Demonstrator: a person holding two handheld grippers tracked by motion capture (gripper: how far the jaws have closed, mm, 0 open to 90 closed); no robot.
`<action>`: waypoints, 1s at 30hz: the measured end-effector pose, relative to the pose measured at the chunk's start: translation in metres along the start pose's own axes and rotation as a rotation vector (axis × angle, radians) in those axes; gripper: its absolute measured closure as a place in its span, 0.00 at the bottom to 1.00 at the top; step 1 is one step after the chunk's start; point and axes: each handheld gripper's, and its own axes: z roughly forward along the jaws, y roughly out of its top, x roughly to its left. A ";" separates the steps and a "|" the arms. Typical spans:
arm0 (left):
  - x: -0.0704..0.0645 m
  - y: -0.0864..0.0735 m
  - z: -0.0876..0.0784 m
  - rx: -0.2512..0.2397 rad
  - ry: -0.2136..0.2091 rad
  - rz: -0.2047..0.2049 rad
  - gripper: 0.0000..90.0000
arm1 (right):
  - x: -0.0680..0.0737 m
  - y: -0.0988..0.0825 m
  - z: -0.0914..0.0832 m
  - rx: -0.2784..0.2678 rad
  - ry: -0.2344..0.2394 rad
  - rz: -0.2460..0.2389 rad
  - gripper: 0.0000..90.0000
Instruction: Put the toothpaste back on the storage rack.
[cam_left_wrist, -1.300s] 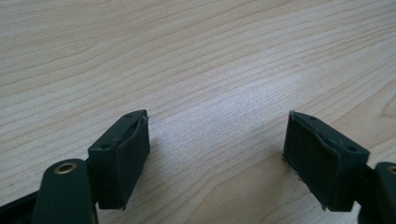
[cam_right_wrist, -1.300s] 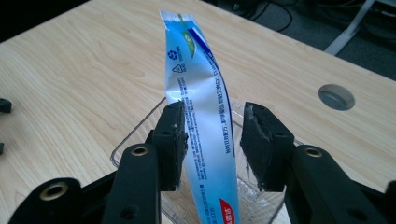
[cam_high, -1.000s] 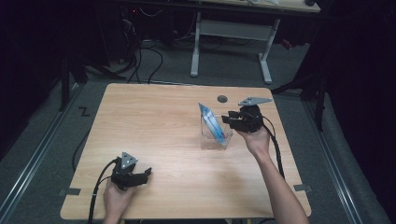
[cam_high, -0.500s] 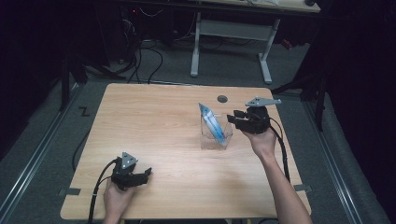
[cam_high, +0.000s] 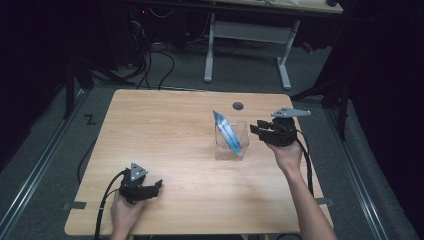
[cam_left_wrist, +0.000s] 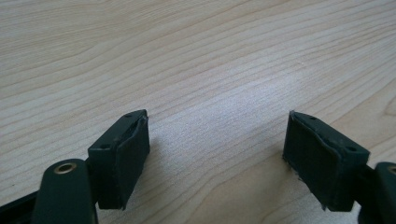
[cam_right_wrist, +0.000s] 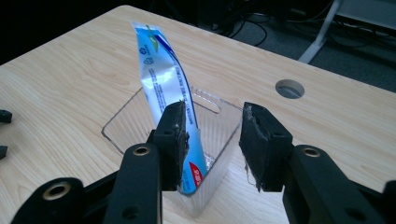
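A clear plastic box (cam_high: 240, 131) stands on the wooden table (cam_high: 165, 135), right of its middle. A blue and white tube (cam_high: 226, 131) leans in it, its top poking above the rim. My right gripper (cam_high: 256, 131) hovers just right of the box, open, with nothing between its pads. In the right gripper view the tube (cam_right_wrist: 161, 79) and box (cam_right_wrist: 212, 109) lie just beyond the open right gripper (cam_right_wrist: 212, 140). My left gripper (cam_high: 156, 186) rests low near the table's front left, open and empty; in the left gripper view its pads (cam_left_wrist: 126, 158) stand wide over bare wood.
A round cable hole (cam_high: 238, 106) sits in the table behind the box. A white desk frame (cam_high: 245, 35) stands on the floor beyond the far edge. Cables trail from both grippers.
My right gripper has drawn a little to the right, away from the box, leaving the tube standing in it. The left gripper has stayed put.
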 end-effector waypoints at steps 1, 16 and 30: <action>0.000 0.000 0.000 0.000 0.000 0.000 0.26 | -0.001 -0.001 -0.001 0.001 -0.004 0.004 0.67; 0.000 0.000 0.000 0.000 0.000 0.000 0.26 | -0.008 -0.016 -0.021 -0.031 -0.008 0.030 0.67; 0.000 0.000 0.000 -0.002 0.000 -0.001 0.26 | -0.010 -0.034 -0.034 -0.061 -0.005 0.060 0.67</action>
